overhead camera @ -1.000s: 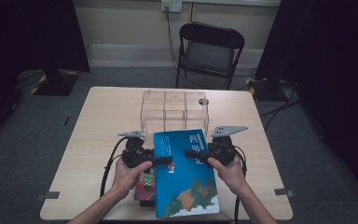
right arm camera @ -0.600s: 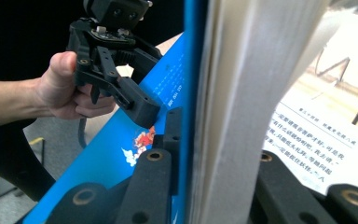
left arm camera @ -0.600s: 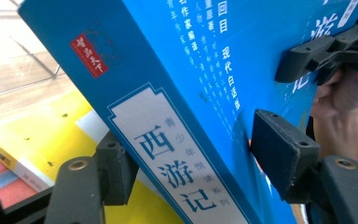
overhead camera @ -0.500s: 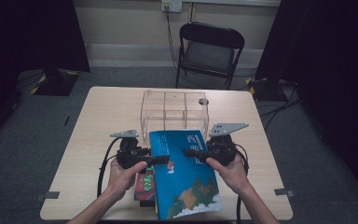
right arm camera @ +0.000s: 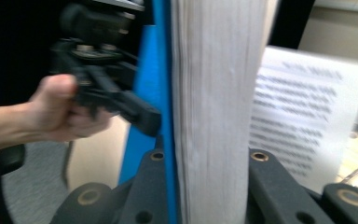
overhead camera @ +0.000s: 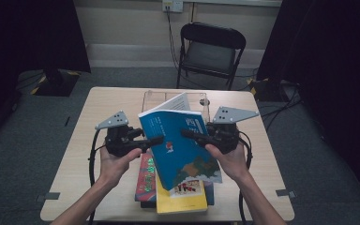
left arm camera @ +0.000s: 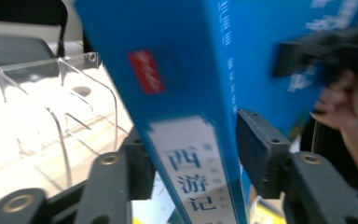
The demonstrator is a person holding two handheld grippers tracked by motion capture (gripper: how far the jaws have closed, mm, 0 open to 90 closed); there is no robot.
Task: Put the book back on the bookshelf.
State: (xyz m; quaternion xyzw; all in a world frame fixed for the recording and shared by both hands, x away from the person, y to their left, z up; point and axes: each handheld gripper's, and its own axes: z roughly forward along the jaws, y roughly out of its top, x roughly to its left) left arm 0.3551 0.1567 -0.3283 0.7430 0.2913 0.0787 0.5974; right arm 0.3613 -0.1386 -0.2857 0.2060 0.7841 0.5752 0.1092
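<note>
High view: we note a blue book point(overhead camera: 180, 145) lifted clear of the table point(overhead camera: 75, 150) and tilted, its upper end toward the far side, held between the left gripper point(overhead camera: 155, 140) and the right gripper point(overhead camera: 186, 134), each carried in a hand that enters from the bottom edge. The book hangs over a stack of books point(overhead camera: 178, 197) lying near the table's front edge, and its far end overlaps a clear plastic organizer point(overhead camera: 150, 101) that stands at the middle of the table. A white page has fanned loose at the book's upper end. Left gripper view: we see the book's spine, printed with Chinese characters on a white label, standing between the two black jaws; the jaws have just been closing, the left pad lies against the cover, while a narrow gap seems to remain at the right pad, so we cannot tell whether the pinch is complete. The organizer's dividers show behind at left. Right gripper view: we record the jaws clamped on the book's fore-edge, with the pads pressing the page block and blue cover from both sides; one loose printed page hangs out to the right, and the left gripper grasps the book's far edge. A black folding chair point(overhead camera: 211, 51) stands beyond the table.
</note>
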